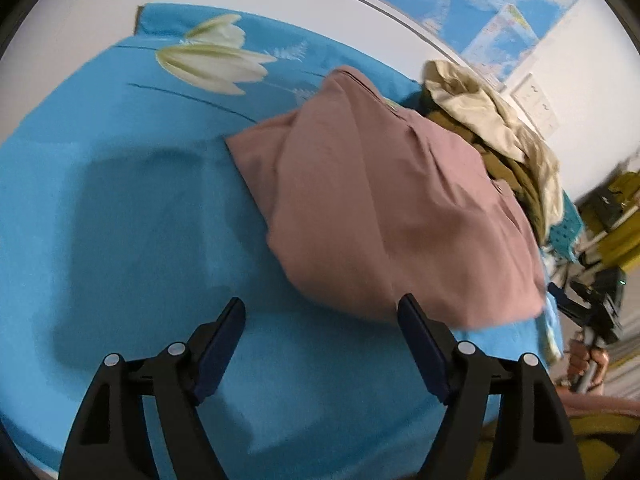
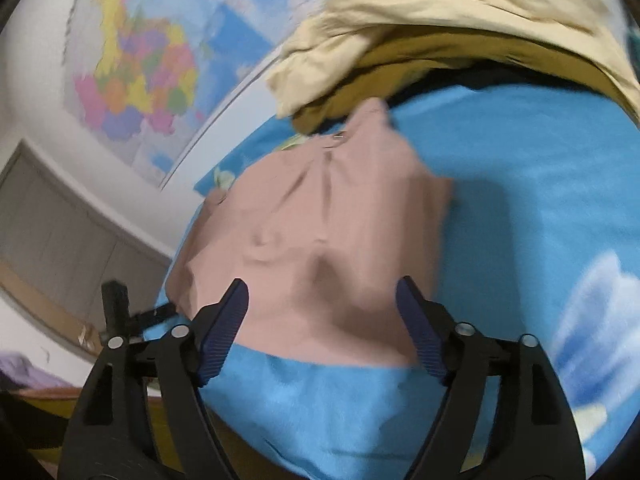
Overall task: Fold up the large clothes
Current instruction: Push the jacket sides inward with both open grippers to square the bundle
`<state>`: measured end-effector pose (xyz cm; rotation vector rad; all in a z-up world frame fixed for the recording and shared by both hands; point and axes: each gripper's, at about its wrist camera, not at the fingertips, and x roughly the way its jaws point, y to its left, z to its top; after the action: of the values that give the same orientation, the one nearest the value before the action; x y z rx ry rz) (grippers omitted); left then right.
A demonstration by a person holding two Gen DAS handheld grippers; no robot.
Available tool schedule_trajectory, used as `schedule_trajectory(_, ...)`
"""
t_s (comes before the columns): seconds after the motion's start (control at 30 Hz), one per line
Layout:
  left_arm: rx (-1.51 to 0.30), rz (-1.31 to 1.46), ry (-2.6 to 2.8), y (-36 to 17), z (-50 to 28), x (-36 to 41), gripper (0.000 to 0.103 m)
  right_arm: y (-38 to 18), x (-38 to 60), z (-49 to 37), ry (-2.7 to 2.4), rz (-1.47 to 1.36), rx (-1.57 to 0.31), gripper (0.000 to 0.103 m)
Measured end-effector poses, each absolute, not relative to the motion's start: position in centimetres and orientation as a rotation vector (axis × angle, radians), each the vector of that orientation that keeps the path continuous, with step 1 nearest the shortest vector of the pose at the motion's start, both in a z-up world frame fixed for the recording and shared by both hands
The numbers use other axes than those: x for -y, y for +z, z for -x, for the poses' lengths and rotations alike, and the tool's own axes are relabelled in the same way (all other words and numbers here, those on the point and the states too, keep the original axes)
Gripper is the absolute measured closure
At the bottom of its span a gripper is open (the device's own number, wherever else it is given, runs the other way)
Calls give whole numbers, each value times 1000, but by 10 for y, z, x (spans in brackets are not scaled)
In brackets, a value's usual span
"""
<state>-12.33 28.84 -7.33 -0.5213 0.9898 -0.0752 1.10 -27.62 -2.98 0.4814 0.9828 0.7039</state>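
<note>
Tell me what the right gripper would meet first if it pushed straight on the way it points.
Probably the pink garment. The right gripper is open and empty, and the garment's near edge on the blue sheet fills the gap between its fingers. Motion blur leaves depth uncertain.

Right gripper (image 2: 322,298) at bottom centre of the frame, jaws spread wide, nothing between the blue ridged pads (image 2: 224,332). Just beyond the tips, a dusty-pink garment (image 2: 320,232), folded into a rumpled bundle on a bright blue sheet (image 2: 520,208) with a pale flower print at the right edge. Near edge of the pink cloth between the two fingers; contact with either pad impossible to judge through the blur. At upper right, a heap of cream cloth (image 2: 420,12) over olive-mustard cloth (image 2: 400,76), touching the far end of the pink bundle. At upper left, a coloured wall map (image 2: 140,72); below it, a grey cabinet front (image 2: 60,232). At lower left, a black device (image 2: 116,300).
</note>
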Motion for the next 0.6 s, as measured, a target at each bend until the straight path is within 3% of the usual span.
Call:
schedule_trajectory(0.13, -1002, 514, -127, -76, 125, -276, 27, -47, 301, -2, 652, -591, -1036, 24)
schedule_trajectory(0.23, -996, 529, -157, -77, 116, -271, 19, -62, 304, -3, 664, -656, -1076, 23)
schedule_trajectory(0.43, -987, 502, -203, -79, 90, -254, 7, -61, 270, -25, 715, -569, -1081, 19)
schedule_trajectory(0.6, -960, 580, -216, -80, 59, -253, 7, -61, 234, -57, 751, -479, -1062, 10)
